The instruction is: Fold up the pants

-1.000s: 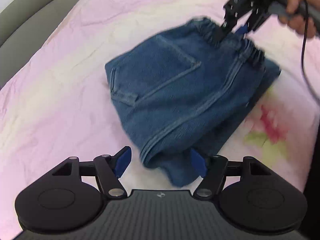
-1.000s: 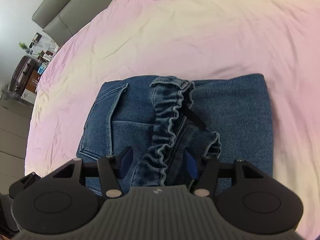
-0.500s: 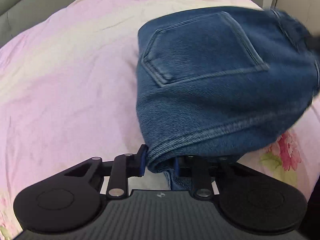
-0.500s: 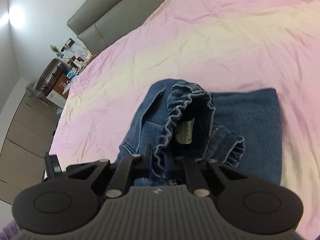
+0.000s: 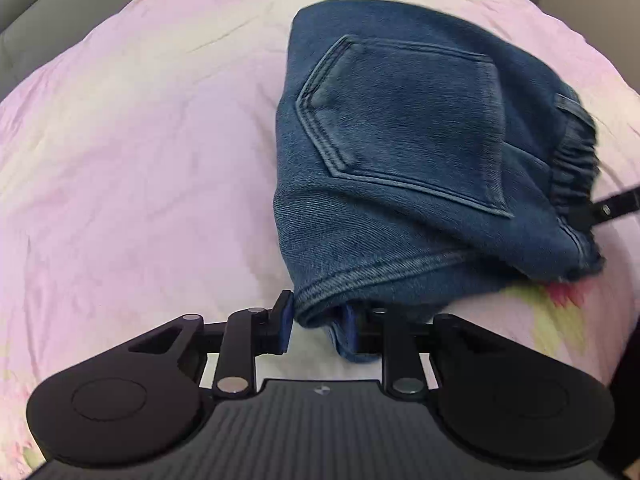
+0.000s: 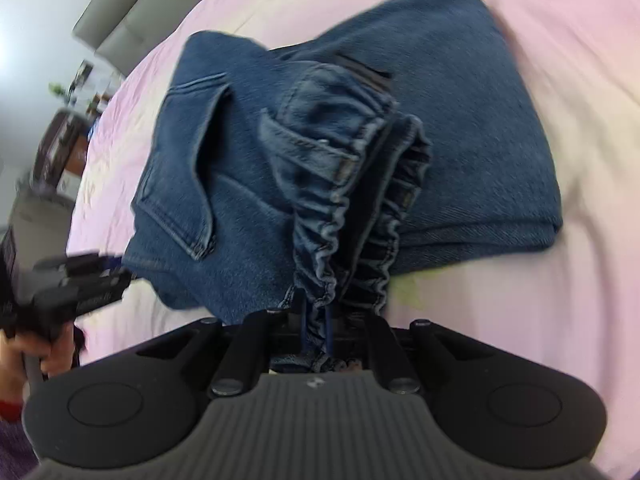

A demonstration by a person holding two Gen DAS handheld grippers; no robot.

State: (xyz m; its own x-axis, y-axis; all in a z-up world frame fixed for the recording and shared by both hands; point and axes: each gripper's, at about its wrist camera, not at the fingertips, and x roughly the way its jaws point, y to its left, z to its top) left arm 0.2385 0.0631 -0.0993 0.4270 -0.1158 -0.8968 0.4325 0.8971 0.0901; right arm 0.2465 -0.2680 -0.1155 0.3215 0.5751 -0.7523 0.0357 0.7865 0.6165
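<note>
Folded blue denim pants [image 5: 400, 140] lie partly lifted off a pink bed sheet [image 5: 140, 160], back pocket facing up. My left gripper [image 5: 318, 320] is shut on the thick folded side seam at the near corner. My right gripper [image 6: 316, 320] is shut on the gathered elastic waistband [image 6: 320, 216], which rises bunched from the pants [image 6: 240, 184]. In the left wrist view the right gripper [image 5: 600, 212] shows at the right edge, at the waistband. In the right wrist view the left gripper [image 6: 120, 276] sits at the left, held by a hand [image 6: 24, 352].
The sheet [image 6: 580, 320] spreads around the pants on all sides, with a flower print [image 5: 560, 304] at the near right. A grey headboard [image 6: 120, 12] stands at the far edge. Beyond it are a cabinet and small items [image 6: 60, 140].
Both grippers went from open to shut on the pants. The pocket side has been raised off the sheet, and the right gripper has drawn the waistband down toward the near side.
</note>
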